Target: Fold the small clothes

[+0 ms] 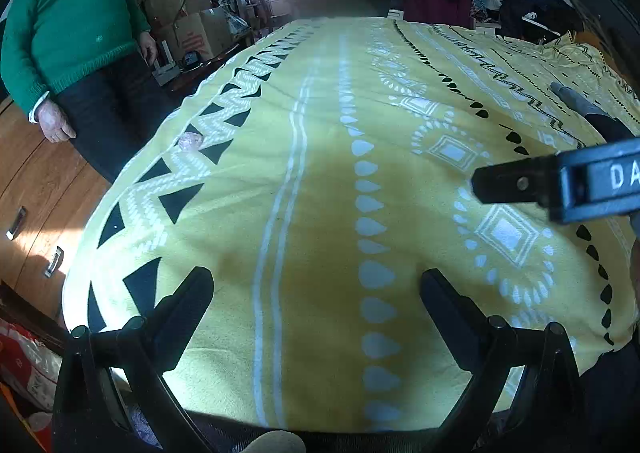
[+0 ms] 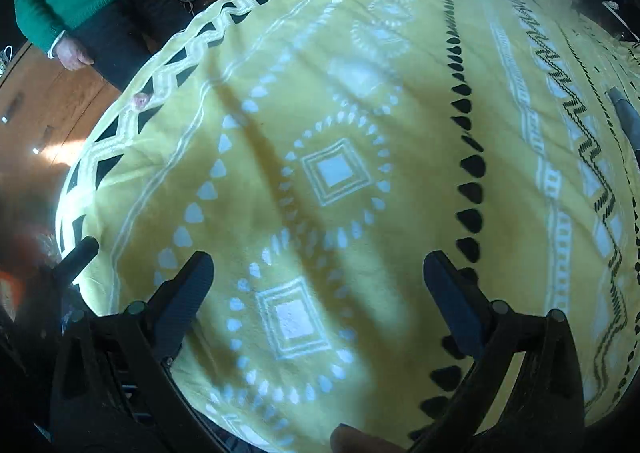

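Both grippers hover spread and empty, the left gripper [image 1: 316, 285] and right gripper [image 2: 318, 269] over the near end of a yellow patterned blanket [image 1: 320, 173]. No fold has begun, I judge. A grey garment [image 1: 576, 99] lies far right; next comes reaching it. Far left stands a person [image 1: 72, 25] beside cardboard boxes [image 1: 188, 25], contents unclear.
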The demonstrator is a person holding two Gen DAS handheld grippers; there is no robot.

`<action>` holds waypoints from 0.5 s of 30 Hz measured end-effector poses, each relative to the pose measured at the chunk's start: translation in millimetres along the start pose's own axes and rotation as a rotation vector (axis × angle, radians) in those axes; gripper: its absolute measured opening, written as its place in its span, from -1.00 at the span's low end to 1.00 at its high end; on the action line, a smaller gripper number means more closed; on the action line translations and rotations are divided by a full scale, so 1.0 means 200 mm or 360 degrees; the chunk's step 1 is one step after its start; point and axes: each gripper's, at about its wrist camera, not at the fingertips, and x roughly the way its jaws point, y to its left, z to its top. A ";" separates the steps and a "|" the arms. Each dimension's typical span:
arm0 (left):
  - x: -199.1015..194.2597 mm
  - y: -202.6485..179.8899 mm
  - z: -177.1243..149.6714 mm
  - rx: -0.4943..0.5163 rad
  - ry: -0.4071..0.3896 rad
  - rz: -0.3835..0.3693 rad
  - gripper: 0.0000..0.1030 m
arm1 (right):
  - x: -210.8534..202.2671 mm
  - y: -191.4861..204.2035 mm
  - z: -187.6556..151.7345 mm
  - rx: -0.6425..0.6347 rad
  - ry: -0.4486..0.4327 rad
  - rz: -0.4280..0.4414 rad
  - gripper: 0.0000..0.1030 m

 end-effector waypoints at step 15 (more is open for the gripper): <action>0.12 0.02 -0.04 0.0009 0.0002 -0.0058 1.00 | 0.09 0.18 -0.25 0.0207 -0.0417 -0.0318 1.00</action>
